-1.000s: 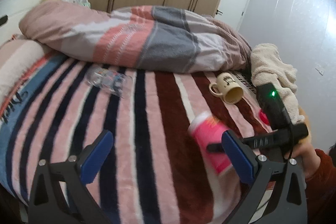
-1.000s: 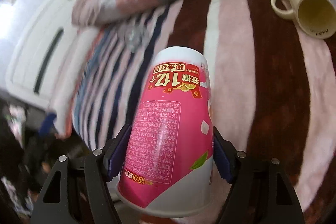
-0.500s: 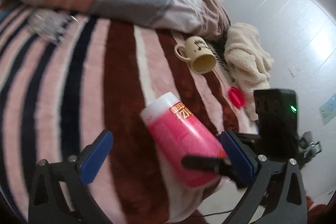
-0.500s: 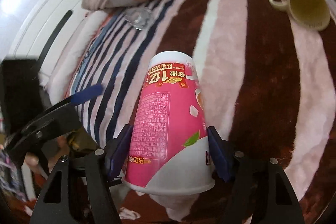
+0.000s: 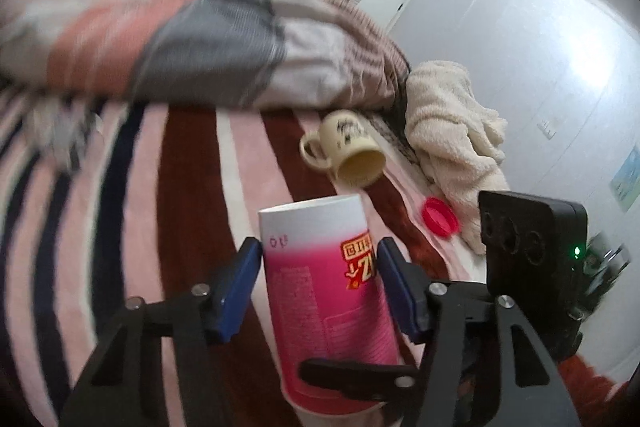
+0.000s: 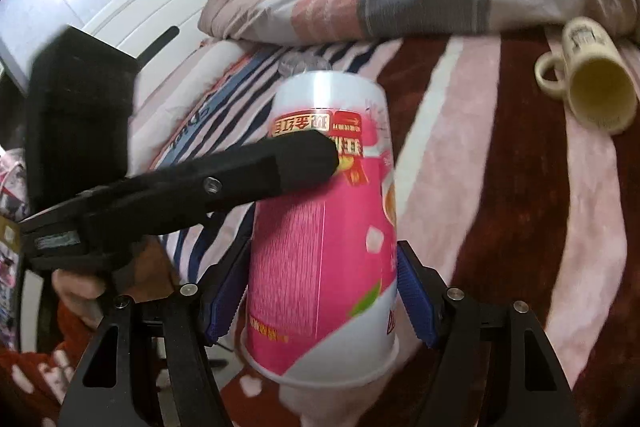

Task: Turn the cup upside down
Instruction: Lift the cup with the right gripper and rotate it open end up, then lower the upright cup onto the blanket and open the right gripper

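Both grippers, left (image 5: 318,277) and right (image 6: 322,297), are closed on the pink cup (image 6: 320,227), already held bottom-up but not yet set on the blanket (image 6: 500,187).

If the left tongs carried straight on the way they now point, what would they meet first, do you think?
The pink paper cup already sits between the left tongs. Beyond it, probably the cream mug lying on the striped blanket, though depth is unclear.

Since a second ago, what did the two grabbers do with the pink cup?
The left gripper swung in from the side and closed its fingers around the pink cup near its closed end. The right gripper kept its grip near the open rim, so both hold it now. The cream mug stayed lying on the striped blanket.
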The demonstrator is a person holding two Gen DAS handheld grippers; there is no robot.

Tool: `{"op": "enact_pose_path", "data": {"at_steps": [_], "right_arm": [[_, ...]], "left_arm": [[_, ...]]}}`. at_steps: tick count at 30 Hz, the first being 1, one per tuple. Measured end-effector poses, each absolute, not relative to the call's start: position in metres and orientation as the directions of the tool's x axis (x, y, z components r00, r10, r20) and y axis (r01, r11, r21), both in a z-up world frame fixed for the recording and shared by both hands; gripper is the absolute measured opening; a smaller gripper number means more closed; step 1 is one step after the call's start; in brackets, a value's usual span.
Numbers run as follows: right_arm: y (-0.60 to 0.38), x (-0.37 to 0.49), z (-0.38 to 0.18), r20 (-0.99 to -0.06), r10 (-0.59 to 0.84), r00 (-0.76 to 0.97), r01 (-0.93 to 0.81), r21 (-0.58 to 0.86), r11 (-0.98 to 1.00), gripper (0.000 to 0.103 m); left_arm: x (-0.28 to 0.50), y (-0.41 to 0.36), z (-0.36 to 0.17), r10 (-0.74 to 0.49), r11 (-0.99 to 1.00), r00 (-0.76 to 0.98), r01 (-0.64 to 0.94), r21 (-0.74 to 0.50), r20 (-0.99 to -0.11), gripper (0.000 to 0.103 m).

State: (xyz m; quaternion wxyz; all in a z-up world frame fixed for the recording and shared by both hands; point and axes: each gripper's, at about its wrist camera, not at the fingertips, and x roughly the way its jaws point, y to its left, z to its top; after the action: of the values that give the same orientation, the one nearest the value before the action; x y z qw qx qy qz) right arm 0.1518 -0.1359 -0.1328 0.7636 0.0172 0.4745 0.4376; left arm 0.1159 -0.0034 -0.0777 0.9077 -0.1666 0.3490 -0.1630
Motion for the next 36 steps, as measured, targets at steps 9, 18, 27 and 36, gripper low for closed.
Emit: {"op": "enact_pose_path", "data": {"at_steps": [9,18,27,36], "right_arm": [[-0.143,0.18,-0.124,-0.553,0.763,0.335,-0.708,0.387,0.591,0.068],[-0.151,0.162,-0.148,-0.599,0.724,0.342,-0.742,0.301,0.599,0.064],[-0.142,0.15,-0.148,-0.619,0.687,0.382,-0.751,0.226,0.621,0.066],[-0.173,0.108,-0.101,-0.568,0.573,0.591,-0.647,0.089,0.757,0.101]], "left_arm": [[0.128,-0.012,-0.073,-0.322,0.947,0.766,0.251,-0.202,-0.557,0.053],[0.112,-0.015,-0.088,-0.498,0.867,0.679,0.383,-0.319,-0.539,0.052],[0.098,-0.016,-0.084,-0.465,0.885,0.692,0.358,-0.297,-0.552,0.086],[0.046,-0.022,-0.038,-0.203,0.979,0.825,0.183,-0.091,-0.527,0.103]]}}
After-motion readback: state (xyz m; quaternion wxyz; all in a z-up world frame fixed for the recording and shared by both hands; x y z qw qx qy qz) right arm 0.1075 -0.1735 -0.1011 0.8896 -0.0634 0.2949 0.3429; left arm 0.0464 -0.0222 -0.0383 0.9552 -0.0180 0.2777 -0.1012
